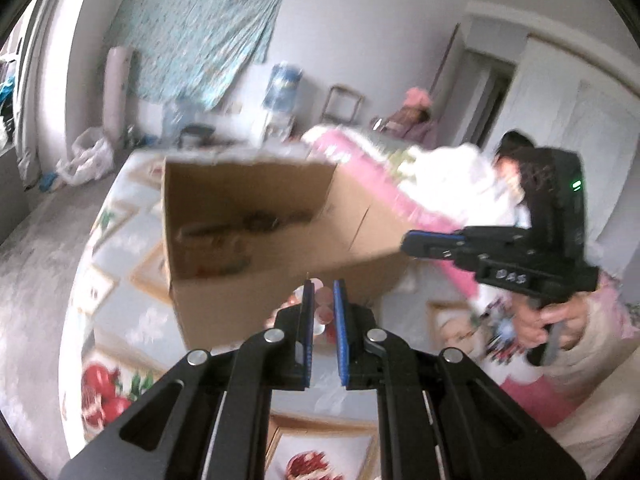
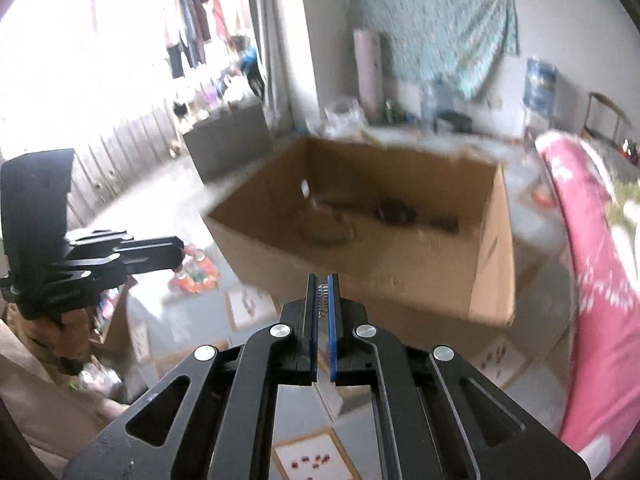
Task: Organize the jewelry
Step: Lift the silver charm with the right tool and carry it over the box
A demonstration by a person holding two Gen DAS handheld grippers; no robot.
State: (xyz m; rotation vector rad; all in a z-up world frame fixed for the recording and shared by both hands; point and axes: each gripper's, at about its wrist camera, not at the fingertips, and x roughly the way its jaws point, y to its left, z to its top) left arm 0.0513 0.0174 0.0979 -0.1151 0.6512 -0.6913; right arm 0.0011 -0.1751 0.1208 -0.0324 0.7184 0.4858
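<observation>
Both claws hung nearly closed: left claw before blurred beads, right claw pinching a small spring. Beyond, the cardboard box held jewelry too smeared to identify.

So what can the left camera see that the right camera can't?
Only the left wrist view shows the right gripper from the side, the hand holding it, and a pomegranate print on the tablecloth. Only the right wrist view shows hanging clothes by the bright window and the left gripper holding beads. Both show the open cardboard box, the pink blanket and the teal wall cloth.
</observation>
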